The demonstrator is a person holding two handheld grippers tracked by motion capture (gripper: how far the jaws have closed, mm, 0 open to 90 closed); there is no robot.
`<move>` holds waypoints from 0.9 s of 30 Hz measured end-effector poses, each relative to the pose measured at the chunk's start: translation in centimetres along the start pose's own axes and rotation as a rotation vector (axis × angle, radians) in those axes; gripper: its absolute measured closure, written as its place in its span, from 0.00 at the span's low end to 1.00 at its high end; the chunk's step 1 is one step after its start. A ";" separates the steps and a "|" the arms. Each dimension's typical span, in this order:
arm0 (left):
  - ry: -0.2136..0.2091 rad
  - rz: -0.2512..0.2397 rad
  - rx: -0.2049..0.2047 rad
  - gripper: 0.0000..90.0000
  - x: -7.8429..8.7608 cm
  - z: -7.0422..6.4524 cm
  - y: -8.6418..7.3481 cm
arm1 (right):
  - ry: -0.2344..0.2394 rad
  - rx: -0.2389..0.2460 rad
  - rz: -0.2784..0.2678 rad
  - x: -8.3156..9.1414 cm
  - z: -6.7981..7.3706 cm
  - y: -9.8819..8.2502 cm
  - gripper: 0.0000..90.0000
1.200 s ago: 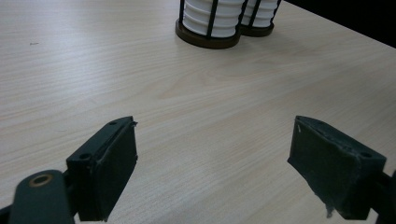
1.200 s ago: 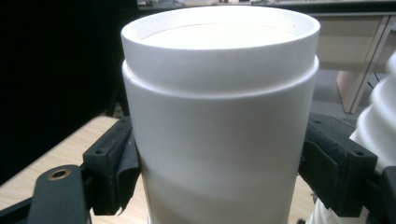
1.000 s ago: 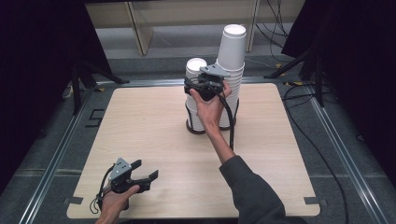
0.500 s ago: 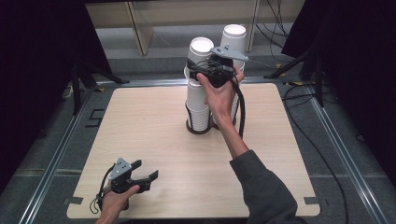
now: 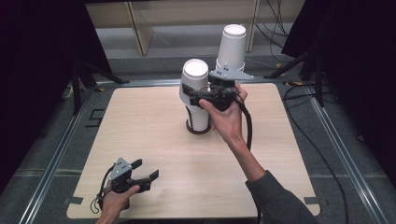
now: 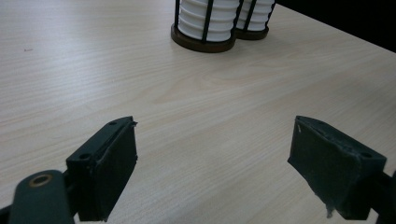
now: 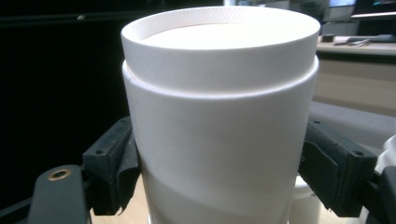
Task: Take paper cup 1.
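Note:
My right gripper [image 5: 192, 94] is shut on a white paper cup [image 5: 194, 80], which stands bottom-up just above the near stack of cups [image 5: 198, 116]. In the right gripper view the cup [image 7: 219, 93] sits between the jaws, and both pads press its sides as my right gripper [image 7: 219, 175] holds it. A taller second stack [image 5: 232, 46] rises behind. Low over the table's front left, my left gripper [image 5: 145, 169] is open. Its jaws [image 6: 215, 163] stand apart over bare wood with nothing between them.
Both stacks stand in black-barred holders with brown bases [image 6: 203, 43] near the middle back of the light wooden table [image 5: 140, 121]. A metal frame [image 5: 56, 163] borders the table. Cables [image 5: 322, 154] lie on the floor at the right.
The right hand has lifted the gripped cup up off the near stack and drawn it a little nearer. The left gripper has stayed in place.

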State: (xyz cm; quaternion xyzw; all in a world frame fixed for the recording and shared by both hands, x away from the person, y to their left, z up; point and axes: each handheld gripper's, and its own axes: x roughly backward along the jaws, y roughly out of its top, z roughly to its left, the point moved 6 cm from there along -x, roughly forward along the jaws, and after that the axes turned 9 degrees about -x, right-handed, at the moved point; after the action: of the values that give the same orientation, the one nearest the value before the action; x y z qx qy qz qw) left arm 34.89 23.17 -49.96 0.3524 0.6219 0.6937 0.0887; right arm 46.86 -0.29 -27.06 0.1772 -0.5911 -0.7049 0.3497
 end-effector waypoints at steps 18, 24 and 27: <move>-0.002 -0.056 -0.032 0.16 0.2 -0.2 0.7 | 0.133 -0.014 0.120 -0.7 1.0 -8.7 0.23; -0.001 -0.074 -0.038 0.16 0.2 -0.3 0.9 | 0.159 -0.053 0.158 -1.3 0.8 -10.9 0.23; 0.000 -0.067 -0.048 0.16 0.4 -0.3 0.9 | 0.183 -0.069 0.176 -1.5 0.8 -11.9 0.23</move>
State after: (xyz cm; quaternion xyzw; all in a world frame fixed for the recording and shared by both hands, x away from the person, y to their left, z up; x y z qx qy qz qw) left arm 34.71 22.92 -48.97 0.3292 0.6166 0.7049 0.1204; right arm 44.03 2.03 -38.52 0.1759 -0.5457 -0.6721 0.4686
